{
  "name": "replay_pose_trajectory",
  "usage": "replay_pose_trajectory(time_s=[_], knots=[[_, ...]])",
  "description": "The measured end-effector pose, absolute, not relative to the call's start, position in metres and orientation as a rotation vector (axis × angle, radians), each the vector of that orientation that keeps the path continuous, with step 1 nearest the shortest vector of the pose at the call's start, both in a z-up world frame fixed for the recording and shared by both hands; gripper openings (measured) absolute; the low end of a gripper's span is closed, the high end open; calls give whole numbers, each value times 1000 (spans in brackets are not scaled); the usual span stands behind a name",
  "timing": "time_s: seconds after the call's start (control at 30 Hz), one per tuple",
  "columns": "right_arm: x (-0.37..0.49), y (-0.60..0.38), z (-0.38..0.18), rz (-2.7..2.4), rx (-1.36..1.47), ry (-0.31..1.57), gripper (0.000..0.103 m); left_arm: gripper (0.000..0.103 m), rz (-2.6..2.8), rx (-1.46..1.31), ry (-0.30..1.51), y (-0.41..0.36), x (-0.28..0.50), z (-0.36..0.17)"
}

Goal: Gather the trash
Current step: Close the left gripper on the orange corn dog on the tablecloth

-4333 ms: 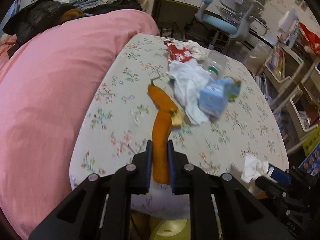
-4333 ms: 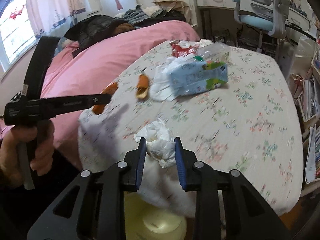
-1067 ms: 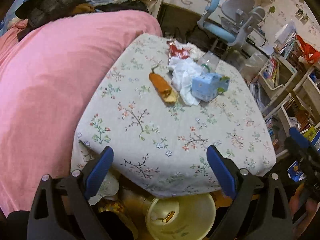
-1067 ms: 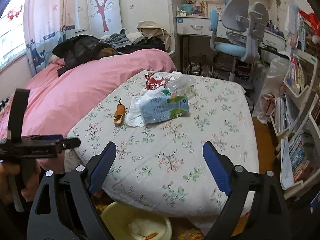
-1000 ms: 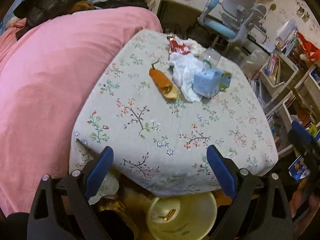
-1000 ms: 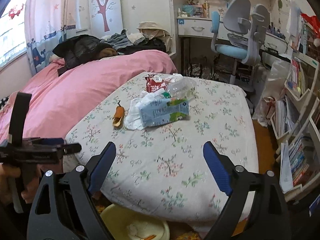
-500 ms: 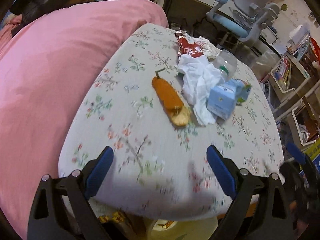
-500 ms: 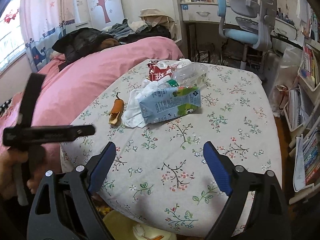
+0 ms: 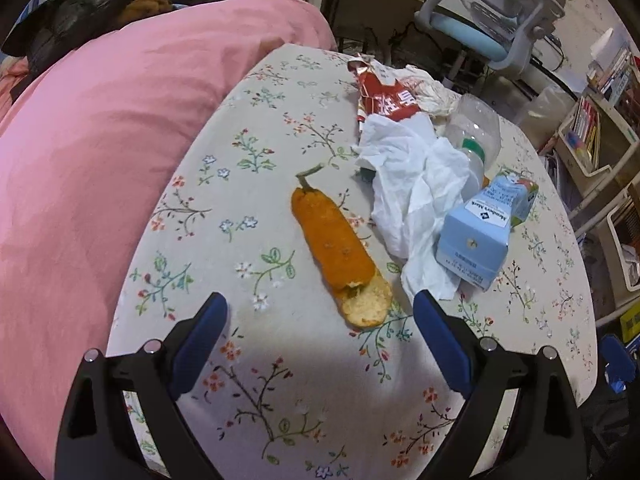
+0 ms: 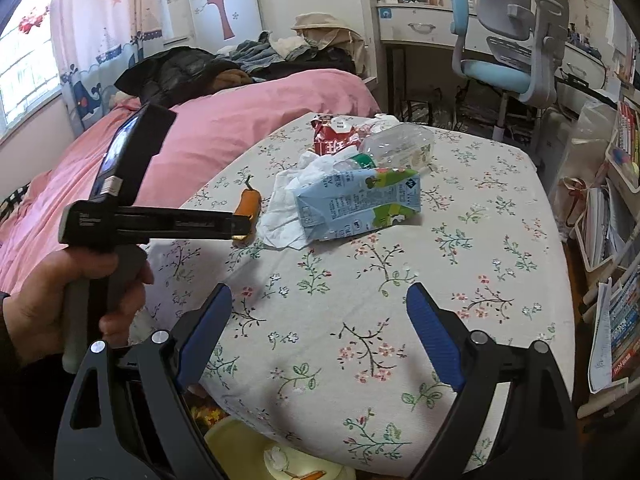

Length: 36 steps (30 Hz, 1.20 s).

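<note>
On the flowered tablecloth lies an orange peel, with a crumpled white tissue, a light blue carton, a clear plastic bottle and a red wrapper beyond it. My left gripper is open and empty, its fingers just short of the peel's near end. The right wrist view shows the peel, the carton and that left gripper from the side, held in a hand. My right gripper hangs open and empty over the table's near part.
A yellow bin holding a tissue and a peel strip sits under the table's near edge. A pink bed borders the table on the left. A blue office chair and desk stand behind, and bookshelves on the right.
Both grippers, earlier shut on a peel strip and a tissue, now stand open and empty. Over the last second the left one moved forward over the table to the peel, and the right one came lower and closer.
</note>
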State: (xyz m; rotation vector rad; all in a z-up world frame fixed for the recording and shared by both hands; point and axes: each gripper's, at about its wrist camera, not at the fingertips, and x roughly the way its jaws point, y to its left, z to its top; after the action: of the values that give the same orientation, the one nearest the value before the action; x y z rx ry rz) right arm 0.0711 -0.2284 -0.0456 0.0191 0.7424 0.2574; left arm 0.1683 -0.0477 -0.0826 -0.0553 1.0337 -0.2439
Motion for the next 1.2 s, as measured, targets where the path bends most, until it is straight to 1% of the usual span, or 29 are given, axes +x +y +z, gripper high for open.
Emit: replay_pose_trajectory(time_s=[0.83,0.93,1.0,1.03,1.1,1.2], knots=[[74,-221,-49,274,9,745,86,90,-204,-19,1022,-59,189,-89],[76,-223,-51,272,10,746,86,82,-195,-16,1013,-55,190,-88],[76,-223,-51,271,10,746,86,73,-194,-23,1008,-51,191,-87],[76,-223,-51,272,11,747,86,71,-194,-34,1005,-48,191,-87],[78,-223,-51,270,12,746,86,61,-200,-74,1003,-40,191,-85],[79,-225,-50,269,16,742,86,57,-216,-128,1001,-31,191,-85]])
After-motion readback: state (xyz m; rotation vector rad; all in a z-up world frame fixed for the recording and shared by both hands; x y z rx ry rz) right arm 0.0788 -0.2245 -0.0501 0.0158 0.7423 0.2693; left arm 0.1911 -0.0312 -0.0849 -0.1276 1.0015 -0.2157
